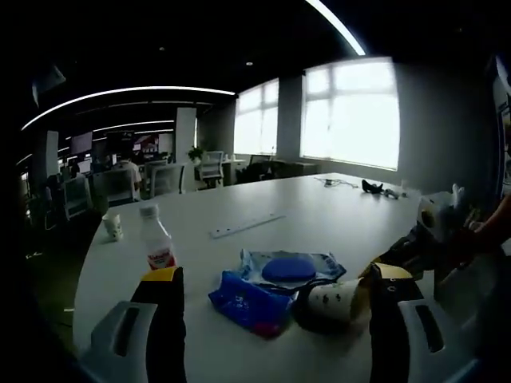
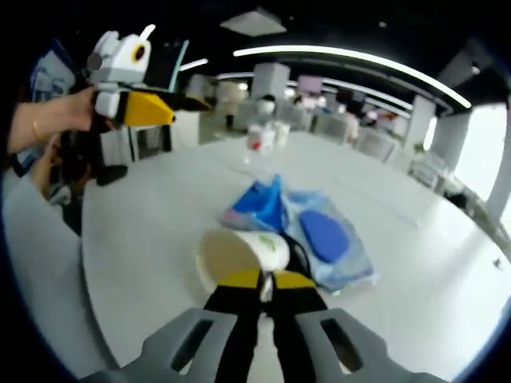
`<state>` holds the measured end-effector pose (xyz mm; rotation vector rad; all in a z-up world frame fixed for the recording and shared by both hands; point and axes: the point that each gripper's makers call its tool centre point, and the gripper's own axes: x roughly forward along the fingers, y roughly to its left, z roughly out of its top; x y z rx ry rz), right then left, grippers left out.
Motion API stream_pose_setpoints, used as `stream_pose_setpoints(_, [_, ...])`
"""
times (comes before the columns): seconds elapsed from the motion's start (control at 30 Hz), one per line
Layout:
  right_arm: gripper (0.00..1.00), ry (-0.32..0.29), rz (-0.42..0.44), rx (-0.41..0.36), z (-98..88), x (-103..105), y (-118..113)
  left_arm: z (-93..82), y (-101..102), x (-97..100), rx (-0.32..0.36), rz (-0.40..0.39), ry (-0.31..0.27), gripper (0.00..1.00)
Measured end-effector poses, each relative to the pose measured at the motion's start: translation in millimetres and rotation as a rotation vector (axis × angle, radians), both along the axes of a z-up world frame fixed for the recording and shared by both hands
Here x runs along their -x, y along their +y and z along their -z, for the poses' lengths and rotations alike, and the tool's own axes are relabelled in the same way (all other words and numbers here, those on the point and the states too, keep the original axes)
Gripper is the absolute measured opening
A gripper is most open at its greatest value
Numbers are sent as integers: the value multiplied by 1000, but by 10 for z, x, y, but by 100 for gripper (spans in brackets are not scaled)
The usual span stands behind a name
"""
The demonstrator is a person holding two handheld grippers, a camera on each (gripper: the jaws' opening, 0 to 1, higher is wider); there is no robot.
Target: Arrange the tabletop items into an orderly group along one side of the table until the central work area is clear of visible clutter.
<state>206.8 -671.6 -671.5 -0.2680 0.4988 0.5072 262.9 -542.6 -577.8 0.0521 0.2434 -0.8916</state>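
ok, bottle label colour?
Red and white on the bottle, clearest in the left gripper view.

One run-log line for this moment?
right claw: shut on paper cup rim | left claw: open | wipes pack, blue pouch: behind cup | bottle: upright

Open-plan office: long white table [image 1: 319, 207], rows of desks with swivel chairs [image 1: 211, 166] and monitors [image 1: 81, 144], ceiling strip lights [image 2: 359, 57], large windows [image 1: 351, 112].

Black fingers [image 2: 239, 307], yellow tips, grey mounts; thin bracelet [image 2: 35, 128] on wrist.
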Motion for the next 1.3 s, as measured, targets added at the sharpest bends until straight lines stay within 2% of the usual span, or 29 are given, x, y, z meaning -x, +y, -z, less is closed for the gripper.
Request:
stream_pose_setpoints(0.07, [0,-2,8,-10,-39,-18,-18,-3,-19,18,-3,11,-4,97])
stream_pose_setpoints(0.13, [0,21,23,-46,-57,-23,-17,-11,-39,32,-1,20,-13,97])
stream_pose_setpoints(0.3, [0,60,43,-49,-69,-15,-37,21,-81,80,7,40,-9,97])
stream_pose_setpoints(0.43, [0,97,64,-75,-107,16,-42,75,-112,144,8,62,7,97])
stream_pose_setpoints(0.5, [0,109,74,-88,-137,25,-46,73,-154,189,41,81,32,97])
stream_pose_setpoints(0.57, [0,105,75,-95,-198,18,-45,76,-171,205,42,88,30,97])
stream_pose_setpoints(0.67, [0,131,83,-119,-268,25,-36,93,-212,249,23,108,23,98])
stream_pose_setpoints(0.77, [0,209,103,-144,-289,73,-42,95,-235,274,13,123,11,98])
stream_pose_setpoints(0.87, [0,234,110,-155,-336,89,-49,104,-265,311,7,145,8,98])
stream_pose_setpoints(1.03, [0,265,117,-157,-414,128,-57,181,-304,399,-55,184,-13,96])
stream_pose_setpoints(1.2, [0,289,106,-178,-520,162,-13,219,-366,487,-80,202,-29,94])
stream_pose_setpoints(1.3, [0,323,113,-187,-565,197,16,237,-401,541,-125,215,-56,92])
